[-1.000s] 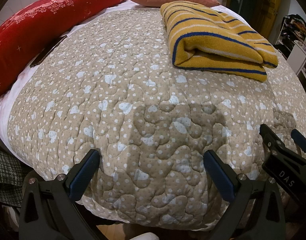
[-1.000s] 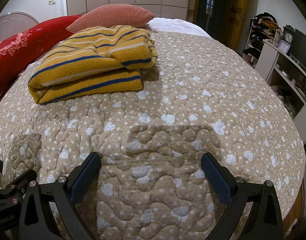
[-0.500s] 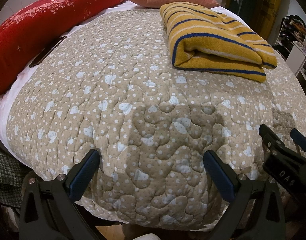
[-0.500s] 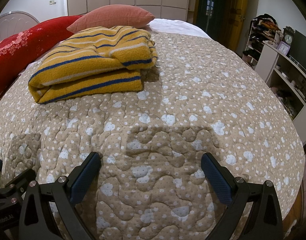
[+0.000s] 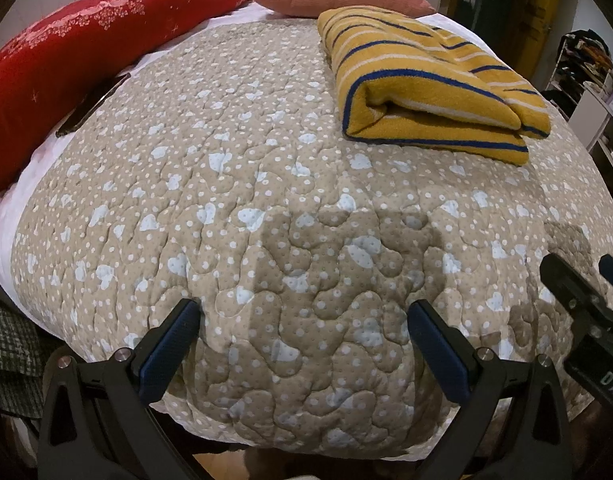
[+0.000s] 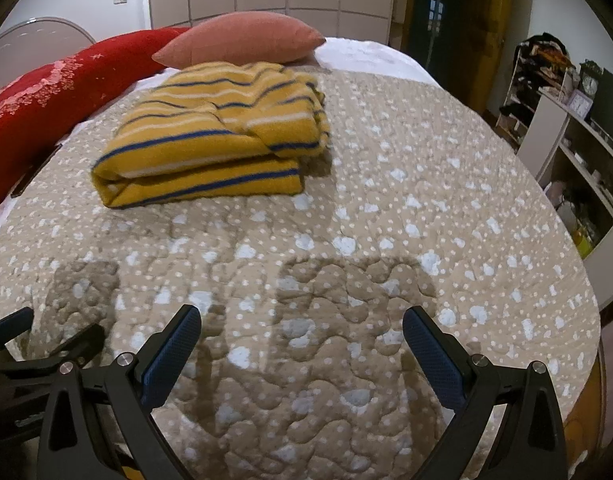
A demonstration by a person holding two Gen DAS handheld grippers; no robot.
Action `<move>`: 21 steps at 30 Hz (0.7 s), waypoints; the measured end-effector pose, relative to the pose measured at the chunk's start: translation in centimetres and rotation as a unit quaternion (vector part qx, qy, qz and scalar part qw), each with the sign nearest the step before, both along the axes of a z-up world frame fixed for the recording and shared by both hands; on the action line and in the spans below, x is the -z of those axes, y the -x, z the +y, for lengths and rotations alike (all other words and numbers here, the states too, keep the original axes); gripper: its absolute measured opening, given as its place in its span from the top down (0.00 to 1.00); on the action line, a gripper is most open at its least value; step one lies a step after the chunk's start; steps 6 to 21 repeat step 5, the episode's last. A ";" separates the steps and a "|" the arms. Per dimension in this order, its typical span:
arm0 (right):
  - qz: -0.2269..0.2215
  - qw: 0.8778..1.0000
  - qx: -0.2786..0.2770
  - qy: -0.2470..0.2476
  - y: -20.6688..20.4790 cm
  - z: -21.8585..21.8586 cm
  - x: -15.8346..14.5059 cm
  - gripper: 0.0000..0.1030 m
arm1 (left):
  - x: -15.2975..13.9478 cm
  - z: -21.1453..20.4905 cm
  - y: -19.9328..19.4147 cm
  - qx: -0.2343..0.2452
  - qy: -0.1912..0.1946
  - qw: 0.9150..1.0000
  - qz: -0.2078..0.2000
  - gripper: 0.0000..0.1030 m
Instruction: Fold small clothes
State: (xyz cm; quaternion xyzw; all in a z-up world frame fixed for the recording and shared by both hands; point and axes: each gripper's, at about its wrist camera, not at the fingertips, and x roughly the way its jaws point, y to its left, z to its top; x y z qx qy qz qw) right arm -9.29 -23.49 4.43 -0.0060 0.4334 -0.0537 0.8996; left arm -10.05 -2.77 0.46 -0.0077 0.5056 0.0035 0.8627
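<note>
We see the left tongs (image 5: 304, 344) and right tongs (image 6: 302, 346) both released, jaws wide apart and empty, held over the near edge of the quilted bed cover (image 5: 242, 184). The folded yellow striped garment (image 6: 214, 136) lies on the bed well ahead of both, near the pink pillow (image 6: 242, 42), with the red bolster (image 5: 78, 52) along the left side.
</note>
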 end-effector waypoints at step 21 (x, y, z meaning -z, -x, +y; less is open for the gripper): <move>-0.012 1.000 -0.008 0.004 -0.2 -0.1 -0.8 0.01 | -1.4 0.6 0.7 -0.002 0.008 1.000 -0.011 0.00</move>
